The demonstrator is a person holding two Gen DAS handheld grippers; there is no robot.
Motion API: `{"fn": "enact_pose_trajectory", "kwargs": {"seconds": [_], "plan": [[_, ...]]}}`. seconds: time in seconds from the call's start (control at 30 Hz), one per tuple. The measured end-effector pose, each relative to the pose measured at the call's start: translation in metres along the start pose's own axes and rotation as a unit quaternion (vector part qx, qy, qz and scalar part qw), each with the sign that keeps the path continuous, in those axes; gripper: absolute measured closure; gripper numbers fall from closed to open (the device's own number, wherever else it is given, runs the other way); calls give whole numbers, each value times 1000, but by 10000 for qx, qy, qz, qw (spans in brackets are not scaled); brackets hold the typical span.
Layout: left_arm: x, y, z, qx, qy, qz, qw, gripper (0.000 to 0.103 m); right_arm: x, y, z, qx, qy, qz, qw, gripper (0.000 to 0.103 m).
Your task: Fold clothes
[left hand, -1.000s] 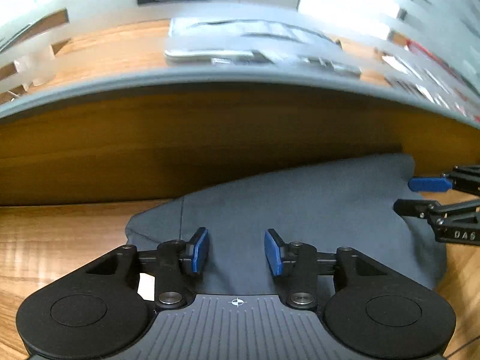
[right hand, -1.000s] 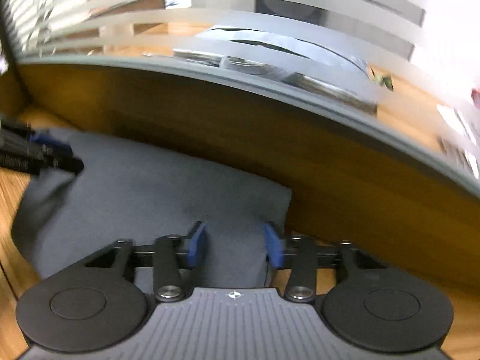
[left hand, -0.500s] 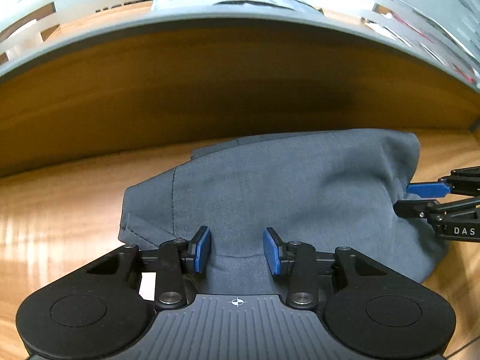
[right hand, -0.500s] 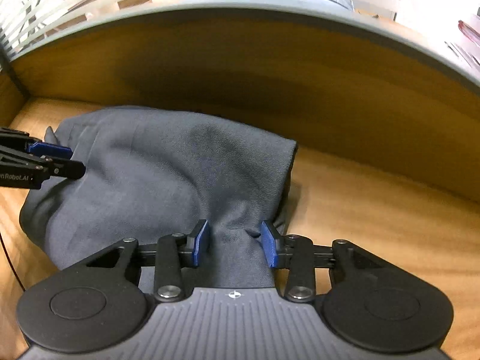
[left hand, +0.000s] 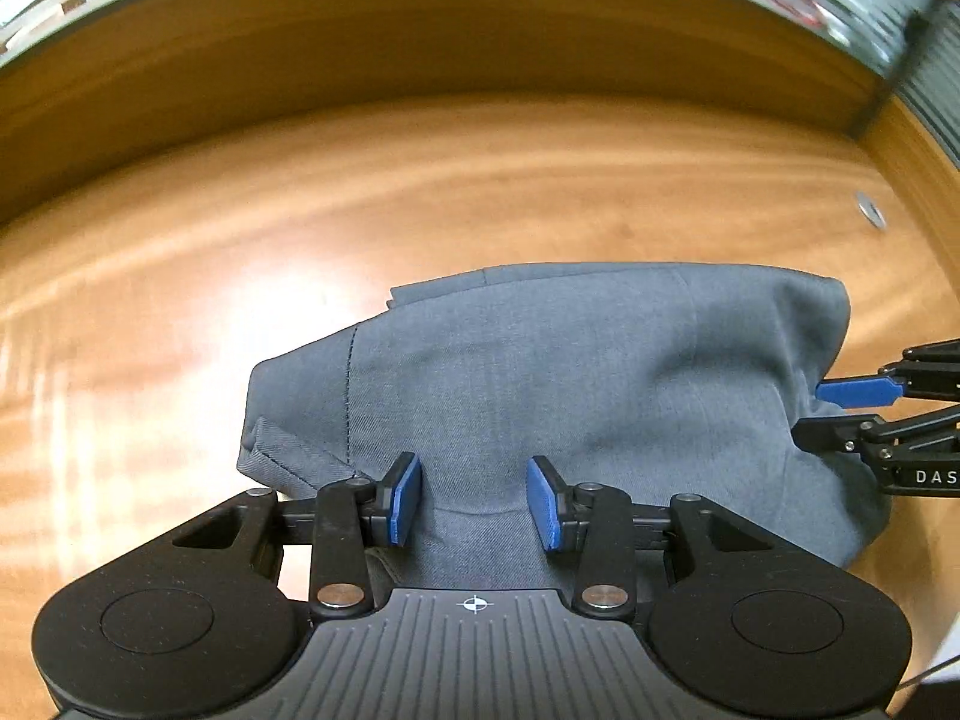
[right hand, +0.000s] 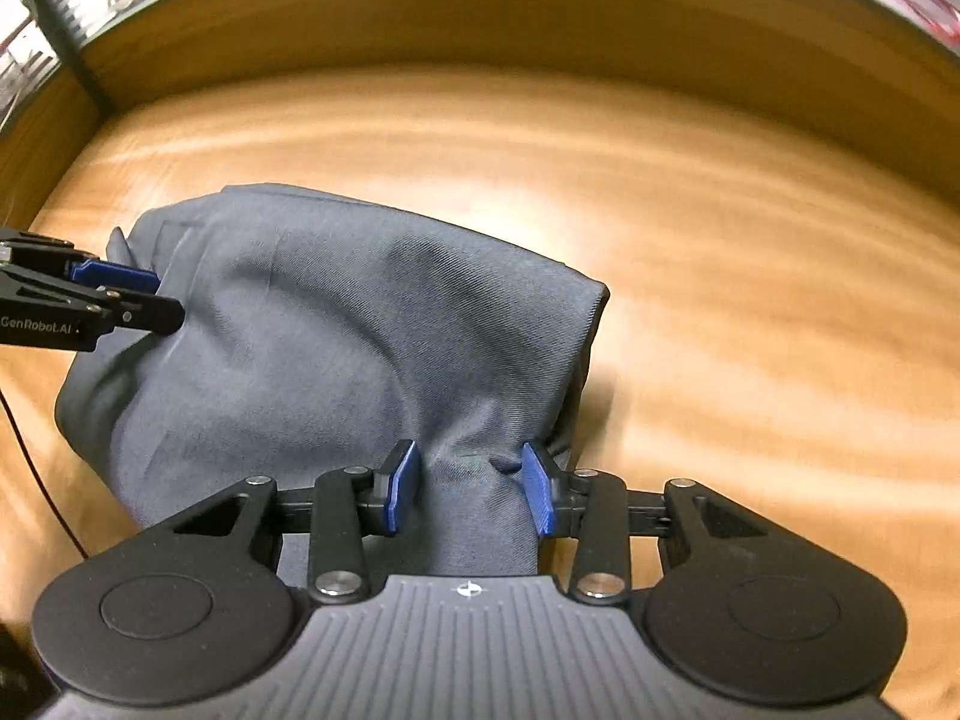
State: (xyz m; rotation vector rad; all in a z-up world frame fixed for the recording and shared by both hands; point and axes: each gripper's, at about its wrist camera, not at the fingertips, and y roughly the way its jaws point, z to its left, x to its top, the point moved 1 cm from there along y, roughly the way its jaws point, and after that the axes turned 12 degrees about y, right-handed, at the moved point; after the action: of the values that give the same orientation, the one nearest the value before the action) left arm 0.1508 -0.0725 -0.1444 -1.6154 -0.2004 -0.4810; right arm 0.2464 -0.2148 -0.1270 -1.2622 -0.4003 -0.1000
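Observation:
A folded grey garment hangs bunched between both grippers over the wooden table. My left gripper is shut on the near edge of its left part, with fabric pinched between the blue pads. My right gripper is shut on the right part of the same garment, where the cloth puckers between the pads. Each gripper shows in the other's view: the right gripper at the garment's right side, the left gripper at its left side. The garment's underside is hidden.
A raised wooden back panel borders the table's far side, with striped glass above it. A side panel closes the left end. A small metal disc sits in the tabletop at far right. A thin black cable runs along the left.
Both grippers have drawn the garment back from the wooden back panel and tilted downward. A wide band of table now shows beyond the garment. The grip on the cloth is unchanged.

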Motion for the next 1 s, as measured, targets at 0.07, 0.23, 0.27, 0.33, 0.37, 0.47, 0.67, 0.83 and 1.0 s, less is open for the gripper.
{"fn": "enact_pose_trajectory", "kwargs": {"seconds": [0.07, 0.23, 0.27, 0.33, 0.37, 0.47, 0.67, 0.83, 1.0], "plan": [[-14, -6, -11, -74, 32, 64, 9999, 61, -22, -8, 3, 0, 64, 60, 10000, 60], [-47, -23, -38, -202, 105, 243, 9994, 61, -71, -25, 12, 17, 130, 258, 9996, 60], [-50, -26, -39, -216, 123, 231, 9994, 61, -78, -27, 12, 24, 137, 297, 9995, 60], [-48, -29, -35, -231, 161, 152, 9995, 61, -86, -30, 16, 17, 105, 352, 9993, 60], [-47, -31, -33, -239, 180, 112, 9995, 61, -86, -33, 15, -7, 64, 330, 9994, 60], [-45, -37, -26, -262, 238, -7, 9994, 64, -88, -46, 4, -98, -69, 201, 9997, 60], [-41, -47, -14, -308, 353, -245, 9986, 67, -86, -79, 29, -229, -617, -522, 9965, 60], [-36, -34, -22, -291, 515, -230, 9980, 67, -71, -73, 45, -136, -845, -729, 9937, 60], [-27, -29, -21, -282, 474, -252, 9982, 66, -64, -31, 45, -354, -814, -401, 9952, 63]]}}
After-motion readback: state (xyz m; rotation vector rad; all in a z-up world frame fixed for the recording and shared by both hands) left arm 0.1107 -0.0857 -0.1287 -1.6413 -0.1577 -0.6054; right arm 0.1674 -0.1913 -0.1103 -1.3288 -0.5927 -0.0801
